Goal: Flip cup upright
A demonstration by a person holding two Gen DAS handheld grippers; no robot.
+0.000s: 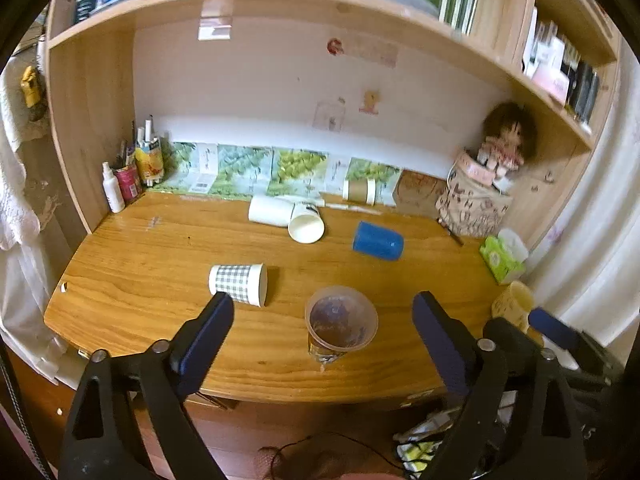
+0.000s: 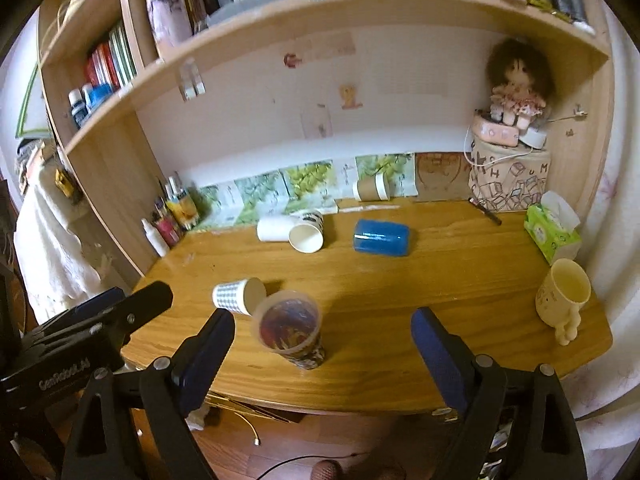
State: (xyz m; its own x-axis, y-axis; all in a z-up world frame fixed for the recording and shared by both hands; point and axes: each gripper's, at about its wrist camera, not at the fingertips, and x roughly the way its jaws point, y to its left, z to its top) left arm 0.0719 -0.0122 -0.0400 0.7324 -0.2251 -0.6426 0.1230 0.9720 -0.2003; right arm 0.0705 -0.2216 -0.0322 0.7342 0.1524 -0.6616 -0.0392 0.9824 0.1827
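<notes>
Clear plastic cup [image 1: 341,323] already stands upright near the worktop's [image 1: 160,320] front edge, while the checked cup [image 1: 238,283], blue cup [image 1: 378,241] and white paper cups [image 1: 306,222] lie on their sides, left tongs [image 1: 323,322] and right tongs [image 2: 323,334] both open, empty

We see our right gripper [image 2: 323,330] spread wide at 6 o'clock, holding nothing. Between its fingers a clear plastic cup [image 2: 289,327] stands upright on the wooden desk [image 2: 400,304]. Just beside it, toward 10 o'clock, a checked paper cup [image 2: 236,297] lies on its side.
</notes>
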